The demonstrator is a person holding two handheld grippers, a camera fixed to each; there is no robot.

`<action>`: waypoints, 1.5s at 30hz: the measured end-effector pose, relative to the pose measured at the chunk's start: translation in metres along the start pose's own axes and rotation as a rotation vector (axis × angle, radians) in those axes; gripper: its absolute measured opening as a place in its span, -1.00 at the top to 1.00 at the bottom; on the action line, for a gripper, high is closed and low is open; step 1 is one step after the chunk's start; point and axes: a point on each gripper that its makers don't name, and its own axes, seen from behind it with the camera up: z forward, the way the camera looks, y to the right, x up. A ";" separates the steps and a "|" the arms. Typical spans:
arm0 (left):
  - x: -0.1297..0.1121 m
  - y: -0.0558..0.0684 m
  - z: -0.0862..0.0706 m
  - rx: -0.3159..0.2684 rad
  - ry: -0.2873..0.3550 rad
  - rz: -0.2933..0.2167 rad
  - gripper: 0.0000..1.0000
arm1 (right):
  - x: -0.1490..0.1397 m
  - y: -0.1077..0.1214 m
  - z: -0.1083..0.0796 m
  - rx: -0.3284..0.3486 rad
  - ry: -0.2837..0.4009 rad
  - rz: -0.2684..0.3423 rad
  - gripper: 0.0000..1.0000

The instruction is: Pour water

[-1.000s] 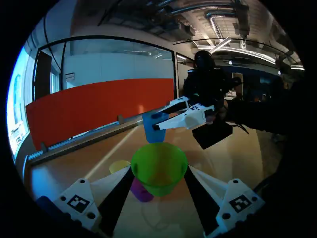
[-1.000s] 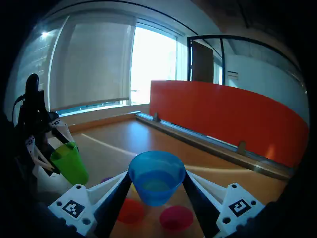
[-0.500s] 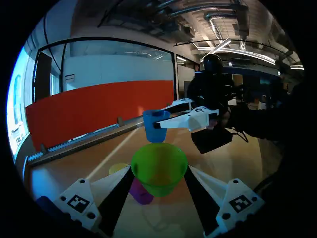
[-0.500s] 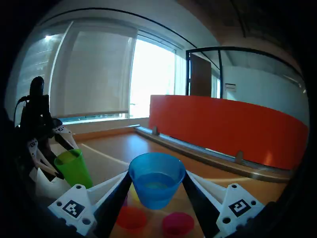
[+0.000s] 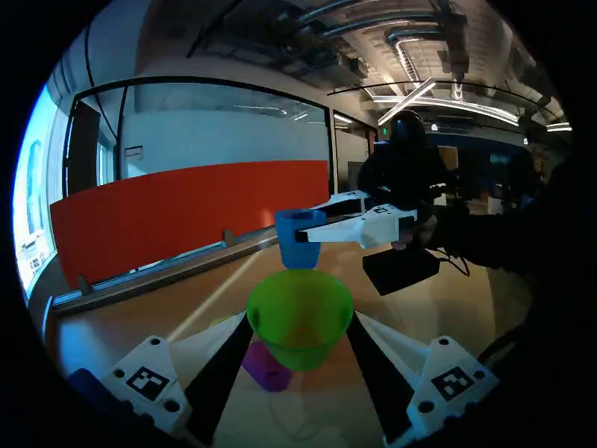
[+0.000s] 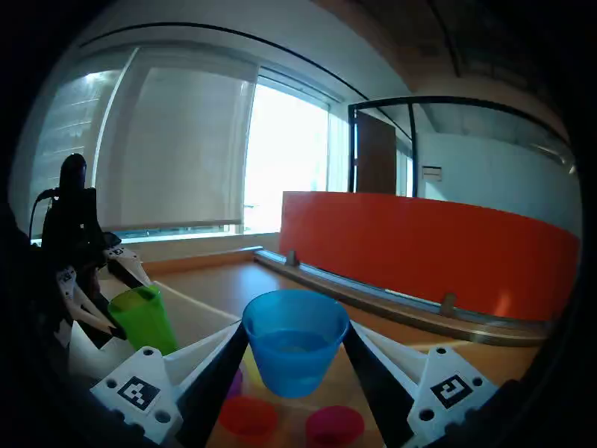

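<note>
My right gripper (image 6: 295,340) grips the blue cup (image 6: 295,366), which has water in it. My left gripper (image 5: 300,325) grips the green cup (image 5: 300,349). Both are held above the table (image 5: 440,299), cups apart. I'd bring blue's rim just over green's mouth, keep green level, then tip slowly so nothing splashes.

Your left tongs (image 5: 298,322) point straight ahead and level, both fingers (image 5: 224,358) pressed against the sides of a translucent green plastic cup (image 5: 300,340), which sits upright between them. Your right tongs (image 6: 296,340) clamp a translucent blue plastic cup (image 6: 296,358) the same way, upright, with liquid inside. In the left gripper view the right tongs reach across from the right, your dark-sleeved arm (image 5: 485,239) behind them, near the left tongs but apart.
</note>
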 end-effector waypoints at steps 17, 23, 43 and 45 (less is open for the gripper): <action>0.019 -0.004 0.002 0.014 0.083 -0.024 -0.73 | 0.001 -0.001 -0.003 0.006 -0.001 0.009 -0.81; 0.023 -0.005 0.003 0.018 0.100 -0.040 -0.73 | 0.002 -0.002 -0.005 0.005 0.002 0.009 -0.80; 0.024 -0.009 0.004 0.034 0.088 -0.047 -0.72 | 0.002 0.000 -0.012 0.005 -0.002 0.005 -0.81; 0.024 -0.009 0.004 0.033 0.087 -0.047 -0.72 | 0.002 0.000 -0.013 0.007 -0.002 0.004 -0.80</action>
